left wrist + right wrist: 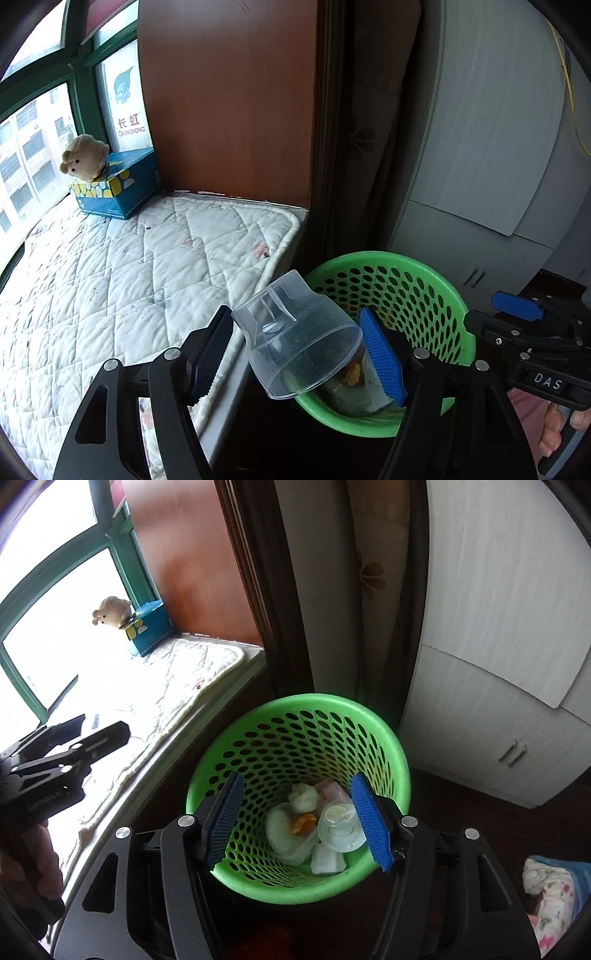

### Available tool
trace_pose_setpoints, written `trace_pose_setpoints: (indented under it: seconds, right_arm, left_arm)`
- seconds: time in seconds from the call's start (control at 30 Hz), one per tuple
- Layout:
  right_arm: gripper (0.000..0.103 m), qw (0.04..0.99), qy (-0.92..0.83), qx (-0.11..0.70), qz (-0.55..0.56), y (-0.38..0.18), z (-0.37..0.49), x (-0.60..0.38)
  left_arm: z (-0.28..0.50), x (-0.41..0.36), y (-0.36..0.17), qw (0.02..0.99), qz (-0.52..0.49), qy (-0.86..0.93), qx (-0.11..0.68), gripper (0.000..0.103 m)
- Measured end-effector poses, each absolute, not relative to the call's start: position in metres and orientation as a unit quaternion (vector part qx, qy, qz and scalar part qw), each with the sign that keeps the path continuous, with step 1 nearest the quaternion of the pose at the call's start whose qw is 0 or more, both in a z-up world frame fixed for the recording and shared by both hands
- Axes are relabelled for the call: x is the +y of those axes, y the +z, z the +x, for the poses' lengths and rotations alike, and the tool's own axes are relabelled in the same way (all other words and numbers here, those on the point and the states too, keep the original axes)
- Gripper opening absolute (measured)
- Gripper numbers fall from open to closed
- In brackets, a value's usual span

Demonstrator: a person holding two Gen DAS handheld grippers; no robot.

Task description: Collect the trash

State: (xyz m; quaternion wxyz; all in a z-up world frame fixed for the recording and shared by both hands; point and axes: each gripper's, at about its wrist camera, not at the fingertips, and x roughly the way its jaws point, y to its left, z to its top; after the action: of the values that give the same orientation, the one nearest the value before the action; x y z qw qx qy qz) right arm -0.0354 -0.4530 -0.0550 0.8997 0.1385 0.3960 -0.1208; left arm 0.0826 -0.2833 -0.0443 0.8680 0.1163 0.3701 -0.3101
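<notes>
Window (22, 122) at far left, green frame, daylight strong. Plush toy (83, 157) sits on a blue tissue box (118, 184) at the back of a quilted white pad (110, 266) covering the sill. Brown wood panel (229, 96) behind; white cabinet (480, 129) to the right. Left gripper (299, 350) closed on a clear plastic cup (295, 332), tilted, at the near rim of the green basket (454, 306) on the dark floor. Right gripper (295, 823) open over the basket, nothing between its pads; tissues, peel and a lid (338, 829) lie inside
</notes>
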Motion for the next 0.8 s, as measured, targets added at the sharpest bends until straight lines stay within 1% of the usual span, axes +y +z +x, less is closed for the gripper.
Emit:
trace_pose_setpoints:
  seconds: [0.1, 0.37, 0.47, 0.5, 0.53, 0.8]
  right_arm:
    - [0.065, 0.901, -0.122, 0.392, 0.142, -0.052, -0.042, -0.455]
    - [0.066, 0.903, -0.125, 0.381, 0.154, -0.046, -0.053, -0.459]
    - [0.066, 0.904, -0.127, 0.378, 0.155, -0.044, -0.056, -0.46]
    - [0.067, 0.904, -0.127, 0.377, 0.157, -0.044, -0.058, -0.46]
    - [0.067, 0.904, -0.127, 0.376, 0.159, -0.044, -0.059, -0.46]
    - [0.068, 0.904, -0.12, 0.378, 0.161, -0.045, -0.06, -0.454]
  left_arm:
    - [0.081, -0.29, -0.046, 0.865, 0.117, -0.315, 0.372, 0.068]
    - [0.076, -0.308, -0.053, 0.855, 0.125, -0.33, 0.38, 0.068]
    - [0.078, -0.311, -0.053, 0.848, 0.117, -0.337, 0.392, 0.071]
    - [0.077, -0.311, -0.053, 0.848, 0.116, -0.337, 0.393, 0.076]
    - [0.077, -0.311, -0.053, 0.849, 0.115, -0.336, 0.391, 0.079]
    - [0.073, -0.299, -0.048, 0.853, 0.119, -0.329, 0.388, 0.08]
